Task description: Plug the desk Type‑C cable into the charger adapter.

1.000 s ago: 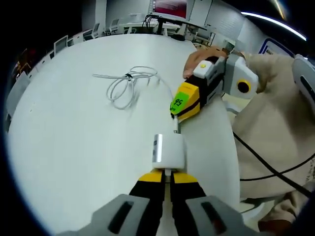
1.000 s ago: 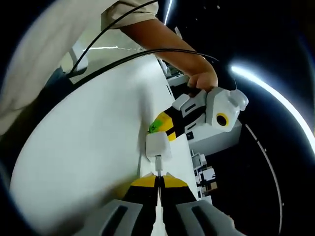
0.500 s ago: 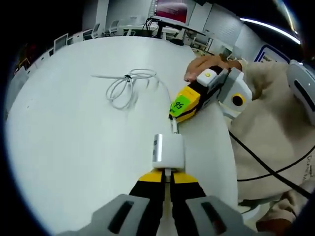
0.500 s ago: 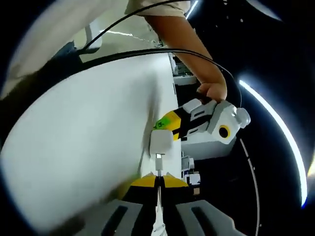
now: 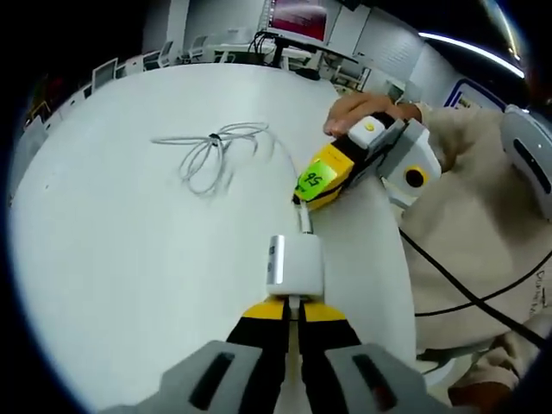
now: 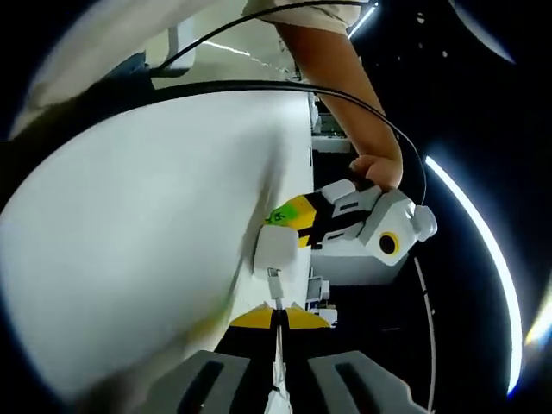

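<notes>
Holding adapter (image 5: 293, 263) and cable plug (image 5: 304, 226), grippers meet.

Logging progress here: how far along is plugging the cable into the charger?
Done: the left hand-held gripper grips the white charger, and the right hand-held gripper pinches the cable's plug. In hand: the plug tip sits at the charger's port. Left: whether it is fully seated can't be told. The cable trails across the table.

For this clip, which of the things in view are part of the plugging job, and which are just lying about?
Part of the job:
- charger adapter, held in the left gripper
- Type-C plug, held in the right gripper, tip at the adapter
- white cable coil trailing from it on the table

Lying about:
- chairs beyond the table
- monitor far behind
</notes>
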